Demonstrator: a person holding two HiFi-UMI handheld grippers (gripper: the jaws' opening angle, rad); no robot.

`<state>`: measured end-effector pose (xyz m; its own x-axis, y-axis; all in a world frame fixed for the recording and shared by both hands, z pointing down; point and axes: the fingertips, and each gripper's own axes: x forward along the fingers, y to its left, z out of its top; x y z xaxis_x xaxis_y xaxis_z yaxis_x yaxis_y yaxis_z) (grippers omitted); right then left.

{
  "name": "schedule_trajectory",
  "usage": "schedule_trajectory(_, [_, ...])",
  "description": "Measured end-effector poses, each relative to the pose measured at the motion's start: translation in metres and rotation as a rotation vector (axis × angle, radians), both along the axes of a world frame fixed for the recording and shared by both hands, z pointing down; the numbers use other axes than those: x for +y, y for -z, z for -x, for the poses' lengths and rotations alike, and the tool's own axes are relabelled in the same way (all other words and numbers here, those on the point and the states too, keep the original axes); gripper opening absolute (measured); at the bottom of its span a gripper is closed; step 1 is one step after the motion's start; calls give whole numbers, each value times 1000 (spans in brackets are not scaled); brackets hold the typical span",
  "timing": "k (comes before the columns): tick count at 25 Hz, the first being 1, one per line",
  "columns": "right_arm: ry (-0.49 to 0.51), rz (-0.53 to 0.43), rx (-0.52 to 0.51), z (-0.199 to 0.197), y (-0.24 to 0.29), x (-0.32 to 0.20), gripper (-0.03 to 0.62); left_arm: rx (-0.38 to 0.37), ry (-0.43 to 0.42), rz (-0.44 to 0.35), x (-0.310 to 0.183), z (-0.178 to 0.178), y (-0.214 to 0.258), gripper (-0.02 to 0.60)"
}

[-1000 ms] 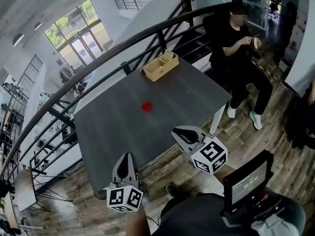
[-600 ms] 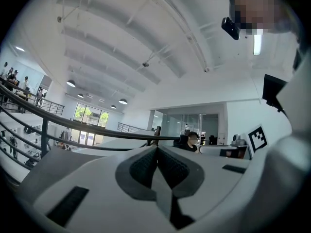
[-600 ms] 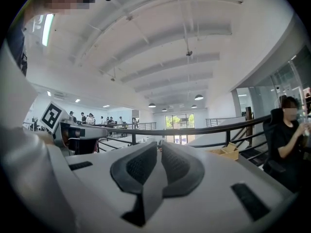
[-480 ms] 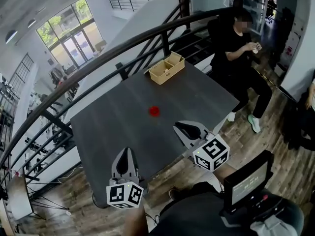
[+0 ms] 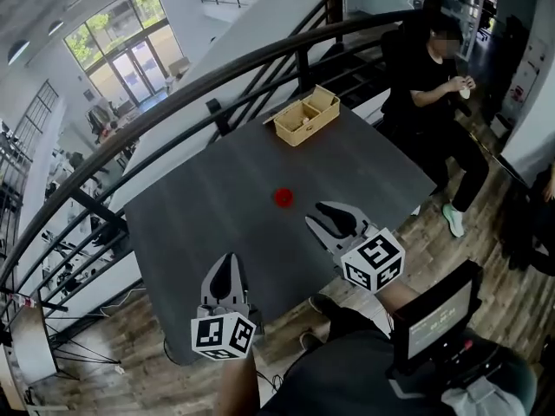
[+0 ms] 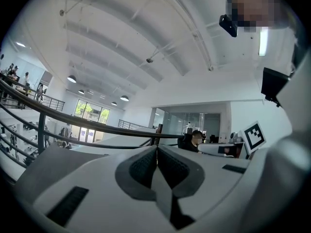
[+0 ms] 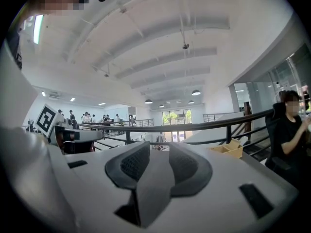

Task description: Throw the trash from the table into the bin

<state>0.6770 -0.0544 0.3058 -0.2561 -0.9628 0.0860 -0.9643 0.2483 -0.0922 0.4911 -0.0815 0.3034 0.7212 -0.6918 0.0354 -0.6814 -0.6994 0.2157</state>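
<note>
As 1 red scrap (image 5: pixel 283 198) dots the table (image 5: pixel 208 206), left tool (image 5: pixel 228 263) is closed — right tool (image 5: pixel 318 217) just parted, empty.

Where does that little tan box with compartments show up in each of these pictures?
Head view: the tan box sits at the far edge of the table, in the upper middle of the picture.
Left gripper view: not in it.
Right gripper view: small, right of centre, low in the scene.
Shared landmark: the black railing crosses all three views.
</note>
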Motion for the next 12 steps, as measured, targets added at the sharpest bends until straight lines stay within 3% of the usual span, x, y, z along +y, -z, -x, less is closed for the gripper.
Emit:
schedule_trajectory(5, [45,45,-4,-12,-24,-50,153,-17,-27,24,-36,-21,-17,11])
schedule_trajectory(12, [101,124,5,-27,-63,-119,229,-57,49,62,-94,-36,-42,12])
